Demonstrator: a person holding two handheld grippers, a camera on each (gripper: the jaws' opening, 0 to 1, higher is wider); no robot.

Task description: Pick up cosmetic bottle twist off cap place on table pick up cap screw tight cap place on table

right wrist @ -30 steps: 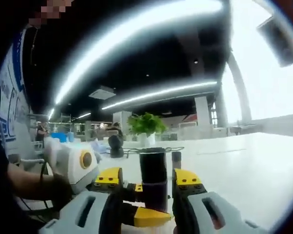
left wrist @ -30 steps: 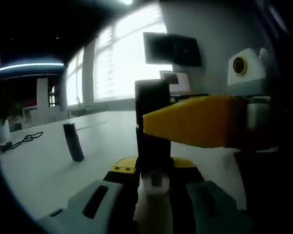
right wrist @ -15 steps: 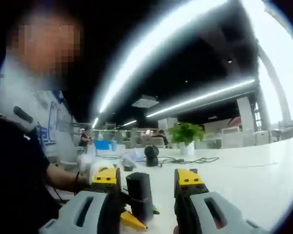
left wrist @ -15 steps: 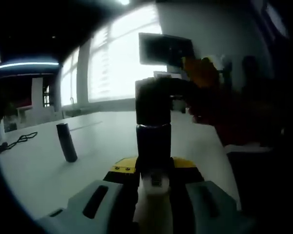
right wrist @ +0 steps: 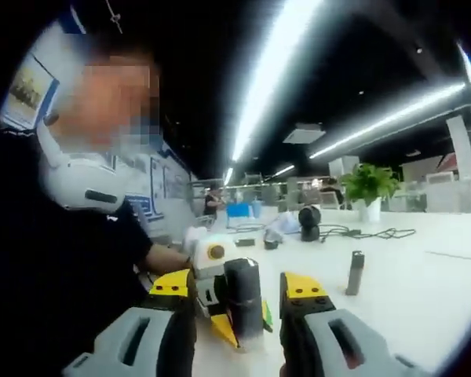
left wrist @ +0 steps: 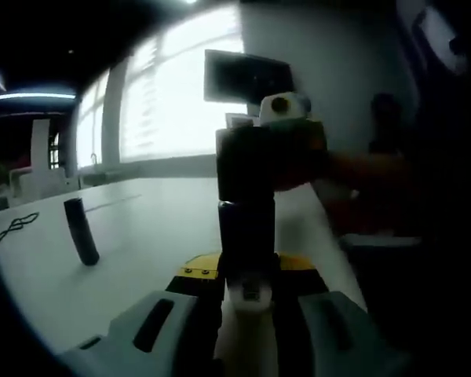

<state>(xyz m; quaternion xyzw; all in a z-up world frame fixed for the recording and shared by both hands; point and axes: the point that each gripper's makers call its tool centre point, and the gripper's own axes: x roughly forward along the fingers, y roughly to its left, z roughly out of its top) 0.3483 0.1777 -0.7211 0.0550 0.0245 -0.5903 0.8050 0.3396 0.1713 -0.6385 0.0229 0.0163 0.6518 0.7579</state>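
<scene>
Right, on the left gripper view I've got my left gripper [left wrist: 247, 276] clamped on the dark bottle [left wrist: 246, 239], which stands upright between the jaws above the white table [left wrist: 149, 236]. Its black cap [left wrist: 247, 163] sits on top of the bottle, wider than the body, a thin line showing where they meet. Behind the cap the other gripper comes in from the right, blurred and orange-tinted; I cannot tell from here whether it touches the cap. Off to the left, a small dark tube [left wrist: 81, 231] stands on the table, well apart from the bottle, leaning a little. Further left a black cable [left wrist: 12, 226] trails across the tabletop. A dark screen [left wrist: 247, 77] hangs on the wall by the bright windows.

Over on the right gripper view, my right gripper [right wrist: 237, 294] has its yellow-tipped jaws standing apart, with the cap between them but a gap showing on each side. The left gripper's yellow jaw shows beside the bottle. The tube stands to the right on the table. A potted plant [right wrist: 368, 188] sits far back, and a person in a dark top fills the left side.
</scene>
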